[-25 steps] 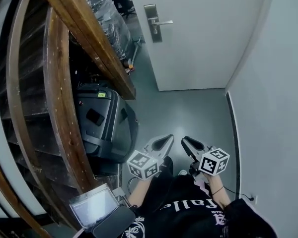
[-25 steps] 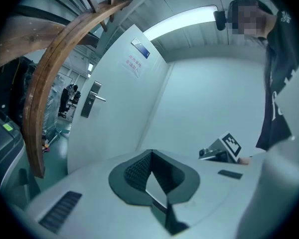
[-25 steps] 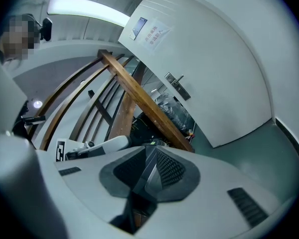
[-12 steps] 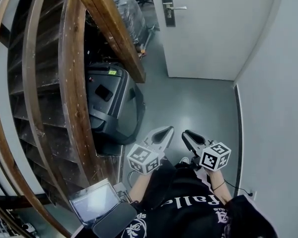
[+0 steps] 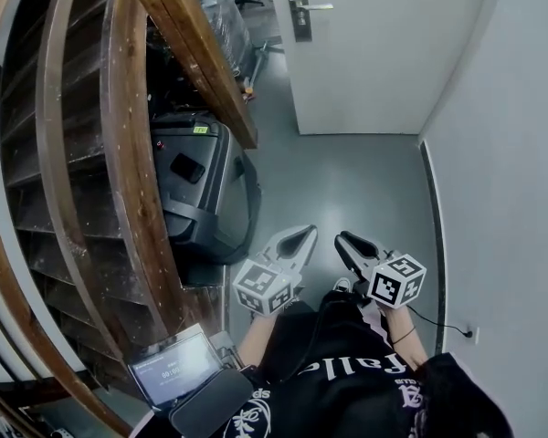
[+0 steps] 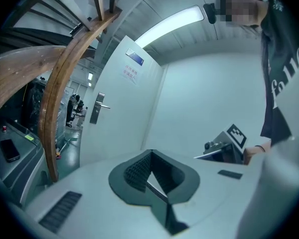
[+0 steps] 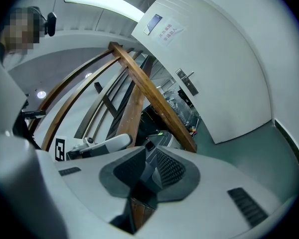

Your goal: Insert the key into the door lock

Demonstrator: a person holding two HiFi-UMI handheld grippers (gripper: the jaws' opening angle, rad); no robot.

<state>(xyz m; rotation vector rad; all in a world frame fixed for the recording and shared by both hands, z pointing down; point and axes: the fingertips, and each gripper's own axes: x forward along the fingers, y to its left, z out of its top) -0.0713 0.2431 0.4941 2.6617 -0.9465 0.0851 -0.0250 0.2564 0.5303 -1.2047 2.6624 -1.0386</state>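
Observation:
The white door (image 5: pixel 374 53) stands at the far end of the floor. Its metal lock plate with a lever handle (image 5: pixel 299 9) shows on its left side, and also as the lock plate (image 6: pixel 95 114) and lock plate (image 7: pixel 185 81). My left gripper (image 5: pixel 309 230) (image 6: pixel 152 151) and right gripper (image 5: pixel 340 237) (image 7: pixel 152 147) hang low before the person's body, side by side, far from the door. Both are shut; the right one's pads leave a thin slit. No key shows in any view.
A wooden stair stringer (image 5: pixel 196 57) and rails fill the left. A black machine (image 5: pixel 196 185) sits under them on the grey floor (image 5: pixel 347 181). A small lit screen (image 5: pixel 176 365) lies near my left. A white wall (image 5: pixel 502 172) with a socket (image 5: pixel 476 334) runs along the right.
The head view has swung, so the door and stairs sit slightly differently in the picture. Both grippers keep the same low spot with their jaws unchanged.

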